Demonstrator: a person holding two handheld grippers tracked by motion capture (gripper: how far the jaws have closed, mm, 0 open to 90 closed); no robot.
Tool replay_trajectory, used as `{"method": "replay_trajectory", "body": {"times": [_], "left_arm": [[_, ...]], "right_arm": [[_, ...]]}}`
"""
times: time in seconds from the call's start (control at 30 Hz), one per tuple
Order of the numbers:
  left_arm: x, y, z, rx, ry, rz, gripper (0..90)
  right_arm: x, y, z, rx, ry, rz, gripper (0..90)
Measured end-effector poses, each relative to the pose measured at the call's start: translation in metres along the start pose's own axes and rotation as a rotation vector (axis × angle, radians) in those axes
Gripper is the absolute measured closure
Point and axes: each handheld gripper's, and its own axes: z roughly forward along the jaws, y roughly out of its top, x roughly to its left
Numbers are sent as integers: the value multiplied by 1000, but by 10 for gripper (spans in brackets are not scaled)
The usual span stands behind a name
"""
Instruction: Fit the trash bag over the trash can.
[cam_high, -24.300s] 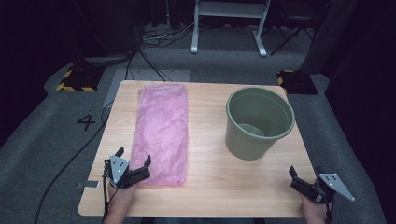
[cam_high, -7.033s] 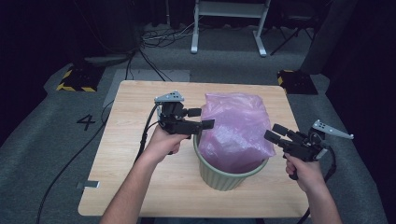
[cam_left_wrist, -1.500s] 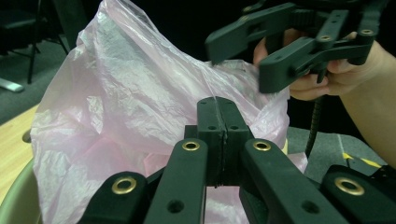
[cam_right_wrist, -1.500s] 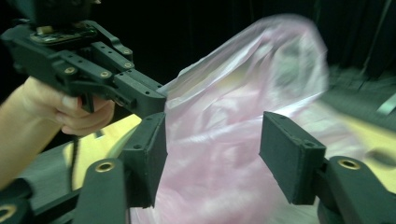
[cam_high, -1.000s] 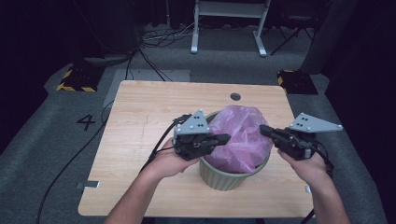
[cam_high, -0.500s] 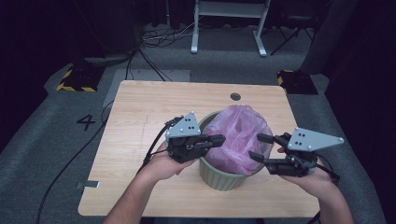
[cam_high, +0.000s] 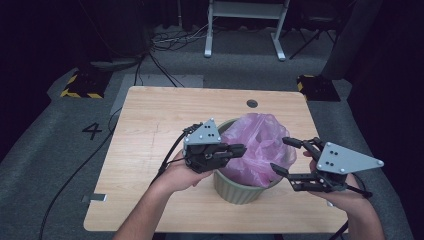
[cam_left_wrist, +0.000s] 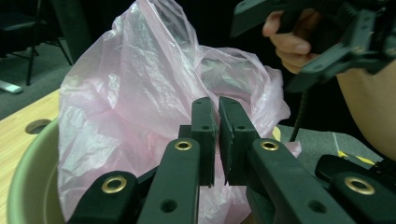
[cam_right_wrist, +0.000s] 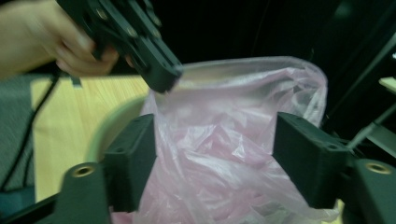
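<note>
Left gripper: jaws nearly closed, at the bin's left rim; any film pinched cannot be told.
Bag: pink, billowing up out of the bin; likely light, limp, slippery; best pinched at its loose edge.
Right gripper: jaws wide, empty, at the bin's right.
Hidden: bag's mouth, bin's inside.

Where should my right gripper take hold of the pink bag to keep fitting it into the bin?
Probably the loose upper edge of the pink bag on the right side, coming in from the right: it billows above the green bin rim, and the right gripper is already open beside it.
</note>
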Motion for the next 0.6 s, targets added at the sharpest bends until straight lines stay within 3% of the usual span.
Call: {"method": "replay_trajectory", "body": {"times": [0.1,0.13,0.17,0.2,0.23,0.27,0.3,0.33,0.4,0.6], "left_arm": [[1,1,3,0,-1,-6,849],[2,1,3,3,-3,-7,850],[1,1,3,10,-3,-2,850],[1,1,3,10,-3,-2,850],[-1,-2,4,36,-9,3,850],[-1,-2,4,36,-9,3,850],[-2,-3,5,47,-13,6,850],[-4,-4,6,55,-19,7,849],[-6,-5,7,63,-24,15,846],[-9,-4,8,60,-37,19,840]], "right_arm": [[-2,-2,5,43,17,-10,352],[-2,-7,10,97,28,-18,381],[-3,-9,11,110,14,-27,380],[-5,-10,9,96,16,-17,378],[-9,-11,3,38,20,18,386],[-9,-11,3,38,20,18,386],[-19,-11,-8,-45,5,98,427],[-23,-11,-11,-60,-19,111,437],[-25,-11,-13,-54,-46,112,444],[-29,-24,-7,56,-91,104,439]]}}
